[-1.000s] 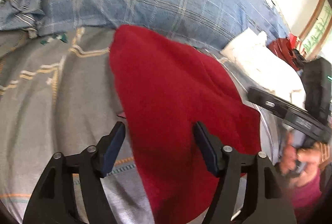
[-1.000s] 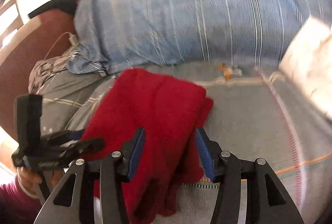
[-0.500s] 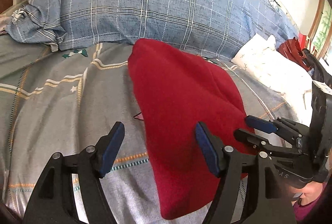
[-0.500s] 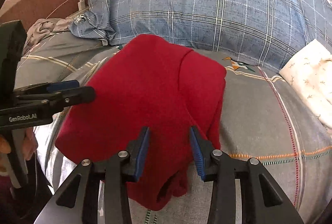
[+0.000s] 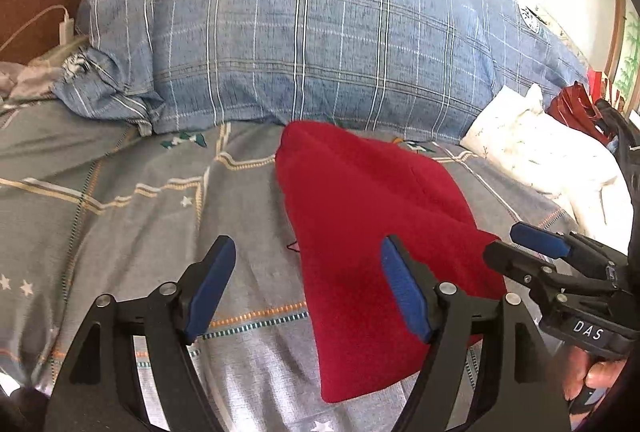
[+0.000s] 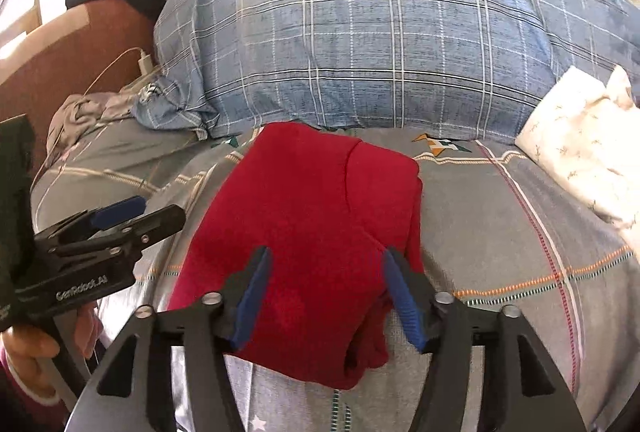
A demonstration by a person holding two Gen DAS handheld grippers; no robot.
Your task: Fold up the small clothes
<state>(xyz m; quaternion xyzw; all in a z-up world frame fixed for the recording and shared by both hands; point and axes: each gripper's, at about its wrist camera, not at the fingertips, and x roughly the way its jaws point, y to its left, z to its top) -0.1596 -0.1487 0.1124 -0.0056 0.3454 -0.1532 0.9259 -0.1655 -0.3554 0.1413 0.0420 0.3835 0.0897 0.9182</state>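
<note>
Both hand-held grippers are open and hold nothing. The right hand-held gripper (image 6: 324, 296) has just let go of the red cloth (image 6: 312, 232); its jaws have just been opening and now stand apart above it. The left hand-held gripper (image 5: 308, 288) has also opened a bit more and has pulled back. The cloth lies folded on the bed (image 6: 500, 232), near the blue pillow (image 6: 380, 52). This fold looks done.

"GenRobot.AI" on left tool (image 6: 120, 216), "DAS" on right tool (image 5: 532, 252)
</note>
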